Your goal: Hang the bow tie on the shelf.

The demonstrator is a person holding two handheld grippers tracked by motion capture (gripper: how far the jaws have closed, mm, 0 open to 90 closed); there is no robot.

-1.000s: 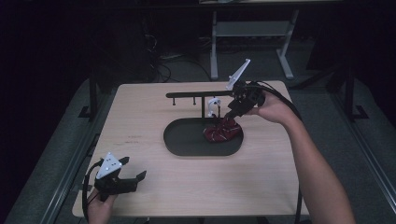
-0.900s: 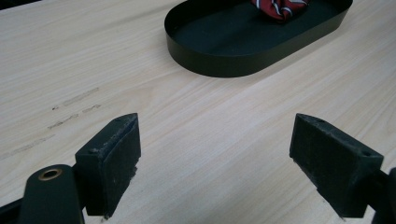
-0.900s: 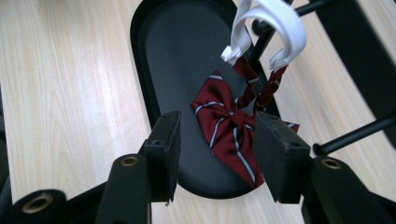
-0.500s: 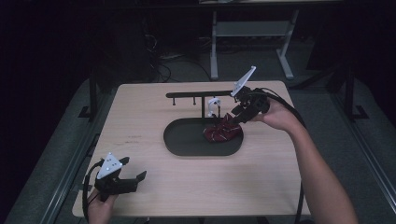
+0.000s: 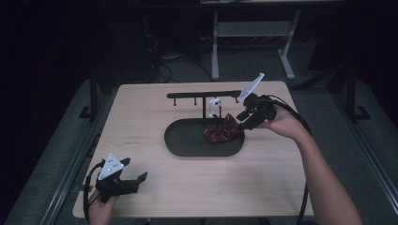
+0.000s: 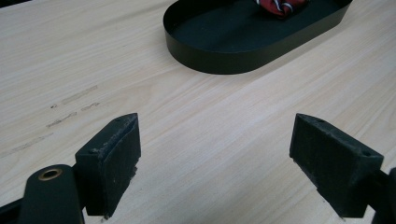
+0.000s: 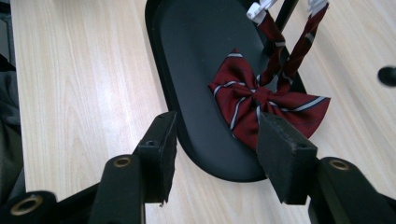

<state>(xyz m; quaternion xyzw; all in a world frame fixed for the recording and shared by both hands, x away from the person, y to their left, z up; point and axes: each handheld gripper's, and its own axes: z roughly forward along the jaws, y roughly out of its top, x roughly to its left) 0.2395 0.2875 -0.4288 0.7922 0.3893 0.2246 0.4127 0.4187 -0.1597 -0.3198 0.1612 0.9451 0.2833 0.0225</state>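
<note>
A dark red striped bow tie [image 5: 222, 134] lies at the right end of the black oval tray [image 5: 187, 138]. Its straps rise to white clips [image 7: 259, 8] by the rack's post. My right gripper [image 5: 240, 121] hovers just right of the bow tie and points down at it. Its jaws have just been opening. In the right gripper view, my right gripper [image 7: 215, 126] has the tray's rim [image 7: 196, 56] in the gap, and the bow tie [image 7: 261, 100] lies beyond the right jaw, unpinched. My left gripper [image 5: 136, 169] rests open at the table's front left corner, left gripper [image 6: 215, 135] empty.
A black rack [image 5: 202, 95] with a horizontal bar and small hooks stands behind the tray, with a white clip [image 5: 215, 104] hanging at its post. The tray [image 6: 243, 32] and a bit of the bow tie [image 6: 280, 5] lie ahead of the left gripper. Dark floor surrounds the table.
The right gripper has shifted to the right and slightly down, away from the rack's post, and its jaws have spread. The left gripper has stayed still.
</note>
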